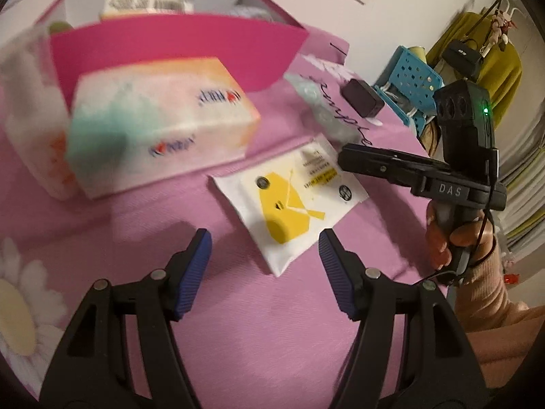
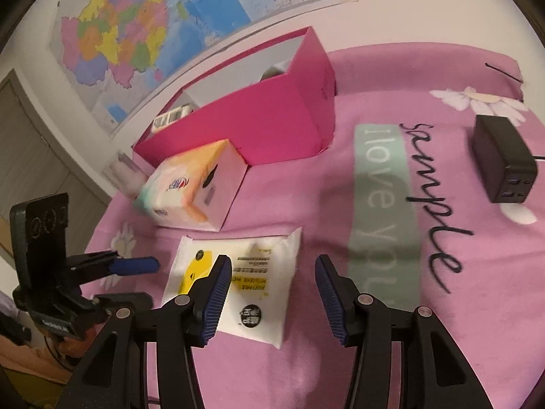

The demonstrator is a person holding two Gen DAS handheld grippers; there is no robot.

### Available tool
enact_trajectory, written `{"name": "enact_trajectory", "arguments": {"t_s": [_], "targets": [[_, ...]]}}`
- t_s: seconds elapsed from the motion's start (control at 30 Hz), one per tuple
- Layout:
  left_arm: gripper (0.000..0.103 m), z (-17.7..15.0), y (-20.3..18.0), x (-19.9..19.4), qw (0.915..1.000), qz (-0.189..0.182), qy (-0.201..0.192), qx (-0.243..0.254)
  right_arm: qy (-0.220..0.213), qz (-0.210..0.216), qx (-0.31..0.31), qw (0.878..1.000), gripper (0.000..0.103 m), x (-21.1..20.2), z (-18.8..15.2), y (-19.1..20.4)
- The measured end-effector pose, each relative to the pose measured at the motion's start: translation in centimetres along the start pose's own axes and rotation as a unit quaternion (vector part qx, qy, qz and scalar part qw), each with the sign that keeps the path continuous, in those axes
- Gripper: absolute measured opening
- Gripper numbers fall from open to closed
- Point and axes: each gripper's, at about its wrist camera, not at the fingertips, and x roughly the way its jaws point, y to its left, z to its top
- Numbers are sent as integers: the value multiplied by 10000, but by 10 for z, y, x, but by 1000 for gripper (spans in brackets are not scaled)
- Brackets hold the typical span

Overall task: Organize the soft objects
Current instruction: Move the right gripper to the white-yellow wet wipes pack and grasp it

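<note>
A white wipes pack with a yellow print (image 1: 289,201) lies flat on the pink cloth (image 1: 272,323); it also shows in the right wrist view (image 2: 238,283). A pastel tissue pack (image 1: 160,122) lies beside it, in front of the open pink box (image 1: 177,51); the right wrist view shows the tissue pack (image 2: 190,191) and the pink box (image 2: 259,116) too. My left gripper (image 1: 265,242) is open and empty, just short of the wipes pack. My right gripper (image 2: 272,266) is open and empty, its jaws over the wipes pack.
The pink box holds a barcoded pack (image 1: 146,5). A black charger block (image 2: 504,163) sits on the cloth at the right. A blue perforated basket (image 1: 412,81) stands past the table edge. A map (image 2: 163,24) hangs on the wall behind.
</note>
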Motion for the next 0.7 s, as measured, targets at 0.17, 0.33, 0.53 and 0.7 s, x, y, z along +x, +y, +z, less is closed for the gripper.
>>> {"name": "enact_trajectory", "arguments": {"t_s": [0.17, 0.33, 0.53, 0.7], "targets": [[67, 4, -9, 14, 9999, 55, 96, 43, 98, 70, -83, 9999, 52, 10, -6, 8], [63, -1, -13, 14, 9999, 63, 57, 74, 101, 204, -112, 9997, 52, 11, -17, 17], [52, -4, 0, 8, 9999, 46, 61, -141, 48, 214, -122, 9997, 50, 13, -22, 27], [52, -1, 3, 9, 9996, 213, 29, -170, 47, 130, -146, 9998, 45, 11, -27, 28]]}}
